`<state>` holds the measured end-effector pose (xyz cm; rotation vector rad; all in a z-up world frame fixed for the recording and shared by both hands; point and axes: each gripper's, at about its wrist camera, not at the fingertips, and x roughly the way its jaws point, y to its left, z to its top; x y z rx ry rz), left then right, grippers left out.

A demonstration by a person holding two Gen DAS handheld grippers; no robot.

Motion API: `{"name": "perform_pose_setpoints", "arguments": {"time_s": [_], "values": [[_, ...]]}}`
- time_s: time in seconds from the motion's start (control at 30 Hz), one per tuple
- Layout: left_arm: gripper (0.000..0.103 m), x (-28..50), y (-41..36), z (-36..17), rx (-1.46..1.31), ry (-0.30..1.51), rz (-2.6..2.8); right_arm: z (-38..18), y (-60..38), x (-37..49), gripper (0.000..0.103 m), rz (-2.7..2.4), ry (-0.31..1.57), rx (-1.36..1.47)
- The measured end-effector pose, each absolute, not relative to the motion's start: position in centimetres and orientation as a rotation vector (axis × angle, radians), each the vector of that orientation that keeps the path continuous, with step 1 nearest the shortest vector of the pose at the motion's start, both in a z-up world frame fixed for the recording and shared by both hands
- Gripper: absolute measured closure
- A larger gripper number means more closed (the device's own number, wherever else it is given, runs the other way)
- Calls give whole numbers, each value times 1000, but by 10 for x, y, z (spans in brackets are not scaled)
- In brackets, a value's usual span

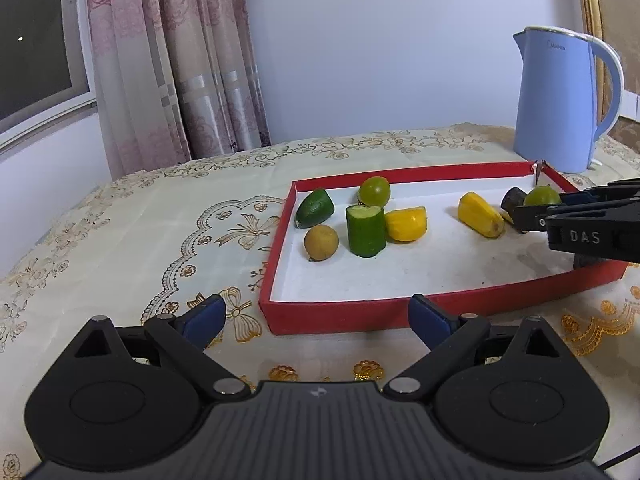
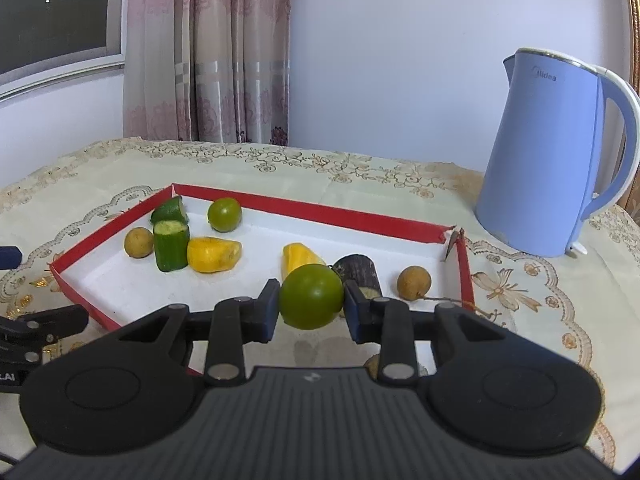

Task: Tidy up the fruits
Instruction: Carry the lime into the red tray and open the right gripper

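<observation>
A red tray point(image 1: 340, 314) point(image 2: 320, 213) with a white floor holds cut fruit. My right gripper point(image 2: 310, 304) is shut on a green lime point(image 2: 311, 296) and holds it over the tray's right part; it shows in the left wrist view point(image 1: 542, 197) too. My left gripper point(image 1: 316, 318) is open and empty, just in front of the tray's near wall. In the tray lie a second lime point(image 1: 374, 191), a cucumber piece point(image 1: 365, 230), a green wedge point(image 1: 315, 208), two yellow pieces point(image 1: 405, 224) point(image 1: 480, 215), a dark piece point(image 2: 357, 269) and two longans point(image 1: 321, 243) point(image 2: 414, 283).
A blue kettle point(image 1: 560, 100) point(image 2: 556, 156) stands behind the tray's right corner. The table wears a cream embroidered cloth point(image 1: 160, 220). A curtain point(image 1: 176, 60) and a window point(image 1: 36, 32) are at the back left.
</observation>
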<state>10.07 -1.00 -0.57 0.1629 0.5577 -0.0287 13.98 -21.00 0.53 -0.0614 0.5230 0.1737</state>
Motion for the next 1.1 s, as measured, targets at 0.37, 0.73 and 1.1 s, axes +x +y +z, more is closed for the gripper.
{"name": "perform_pose_setpoints", "arguments": {"time_s": [0.37, 0.73, 1.1], "values": [[5, 105, -3, -9, 119, 600, -35, -2, -211, 144, 71, 167, 544, -61], [5, 108, -4, -12, 126, 614, -23, -8, -216, 147, 71, 160, 563, -46], [5, 108, -2, -11, 112, 610, -19, -8, -217, 147, 71, 165, 564, -37]]}}
